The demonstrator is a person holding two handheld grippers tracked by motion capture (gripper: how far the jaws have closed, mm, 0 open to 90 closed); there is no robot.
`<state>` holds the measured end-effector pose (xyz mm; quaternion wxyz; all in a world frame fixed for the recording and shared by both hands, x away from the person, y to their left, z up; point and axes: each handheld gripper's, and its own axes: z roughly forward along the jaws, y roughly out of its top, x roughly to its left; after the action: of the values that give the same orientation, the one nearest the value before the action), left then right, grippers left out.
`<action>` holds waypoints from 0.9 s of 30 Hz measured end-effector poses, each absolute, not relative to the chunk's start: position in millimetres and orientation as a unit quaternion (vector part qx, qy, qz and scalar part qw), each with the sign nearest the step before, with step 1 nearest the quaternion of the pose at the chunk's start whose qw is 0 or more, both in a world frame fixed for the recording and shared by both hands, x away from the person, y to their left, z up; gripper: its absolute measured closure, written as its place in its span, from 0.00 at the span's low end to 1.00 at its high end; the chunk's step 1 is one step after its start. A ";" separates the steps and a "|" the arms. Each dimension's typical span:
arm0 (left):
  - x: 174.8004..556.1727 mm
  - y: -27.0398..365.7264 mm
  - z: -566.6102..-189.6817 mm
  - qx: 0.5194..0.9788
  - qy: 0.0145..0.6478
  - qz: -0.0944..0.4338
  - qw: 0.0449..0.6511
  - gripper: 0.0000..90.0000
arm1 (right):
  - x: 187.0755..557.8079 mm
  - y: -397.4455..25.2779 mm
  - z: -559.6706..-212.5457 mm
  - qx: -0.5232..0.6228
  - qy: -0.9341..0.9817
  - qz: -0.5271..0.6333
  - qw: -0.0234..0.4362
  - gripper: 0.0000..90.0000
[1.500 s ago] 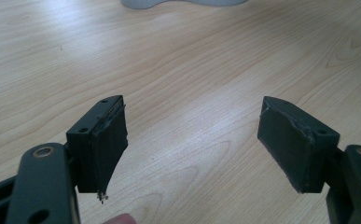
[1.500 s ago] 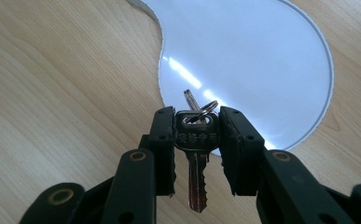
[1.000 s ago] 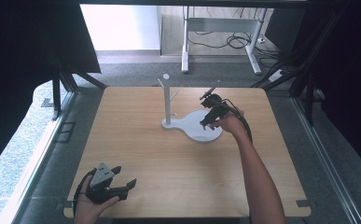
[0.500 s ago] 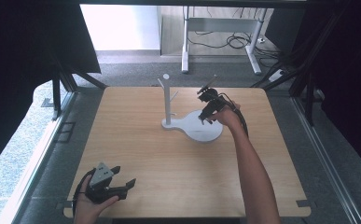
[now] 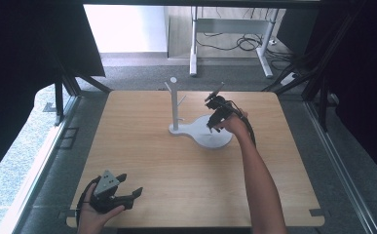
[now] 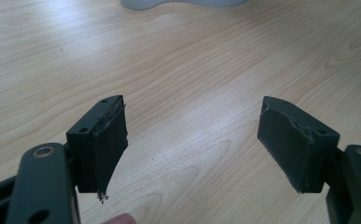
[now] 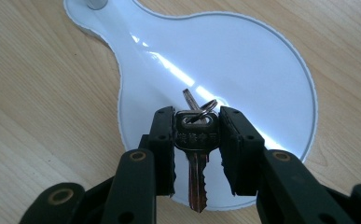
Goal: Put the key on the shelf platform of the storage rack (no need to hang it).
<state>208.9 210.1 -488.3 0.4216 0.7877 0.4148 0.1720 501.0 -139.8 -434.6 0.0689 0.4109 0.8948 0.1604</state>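
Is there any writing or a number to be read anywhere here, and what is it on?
Key, held in the right gripper: a row of stamped characters across its head, too small and blurred to read.
White stand, table, left gripper: no words, labels or numbers show on them.

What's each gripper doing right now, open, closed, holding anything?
Left gripper: open, empty, low over the table.
Right gripper: closed on a key, over the white stand base.
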 end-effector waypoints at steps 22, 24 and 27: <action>209.0 210.8 -488.1 0.789 0.413 0.172 0.421 0.27 | 505.2 -137.0 -467.8 0.423 0.892 0.150 0.060 0.76; 209.1 210.9 -488.2 0.789 0.413 0.172 0.421 0.27 | 505.3 -137.0 -471.0 0.424 0.892 0.147 0.059 0.76; 209.3 211.1 -488.3 0.789 0.414 0.172 0.421 0.27 | 505.9 -138.0 -475.3 0.426 0.891 0.146 0.057 0.76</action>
<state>209.3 211.1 -488.3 0.4213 0.7886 0.4136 0.1719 505.9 -138.0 -475.3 0.0568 0.4260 0.8911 0.1456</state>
